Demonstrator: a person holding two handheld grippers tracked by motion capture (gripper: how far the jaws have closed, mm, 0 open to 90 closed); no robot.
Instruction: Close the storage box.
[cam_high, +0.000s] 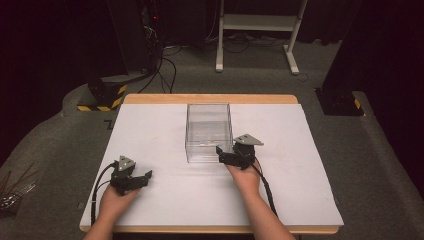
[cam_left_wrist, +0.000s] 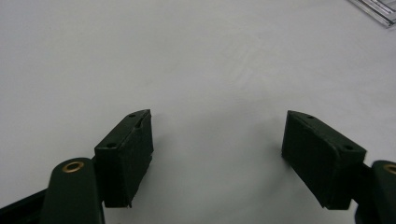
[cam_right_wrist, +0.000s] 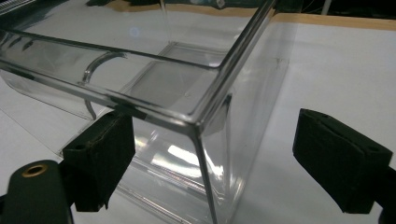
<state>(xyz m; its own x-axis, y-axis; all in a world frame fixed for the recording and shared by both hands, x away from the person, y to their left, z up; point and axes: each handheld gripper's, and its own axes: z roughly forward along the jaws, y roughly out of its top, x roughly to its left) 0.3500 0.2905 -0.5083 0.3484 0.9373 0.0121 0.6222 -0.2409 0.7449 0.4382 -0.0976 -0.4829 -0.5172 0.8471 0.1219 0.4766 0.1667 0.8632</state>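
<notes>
Grey carpet (cam_high: 380, 165), white desk frame (cam_high: 257, 22) beyond (dark room), trailing floor cables (cam_high: 167, 70).

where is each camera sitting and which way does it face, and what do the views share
High view: above the person's side, looking forward and down on the table; both forearms, the left gripper and right gripper show.
Left gripper view: rides the left gripper, looking down at bare white table between its open jaws; a clear edge peeks in at top right.
Right gripper view: rides the right gripper, facing a near corner of the clear box between its open jaws.
Shared: the clear box shows in the high and right gripper views.
</notes>
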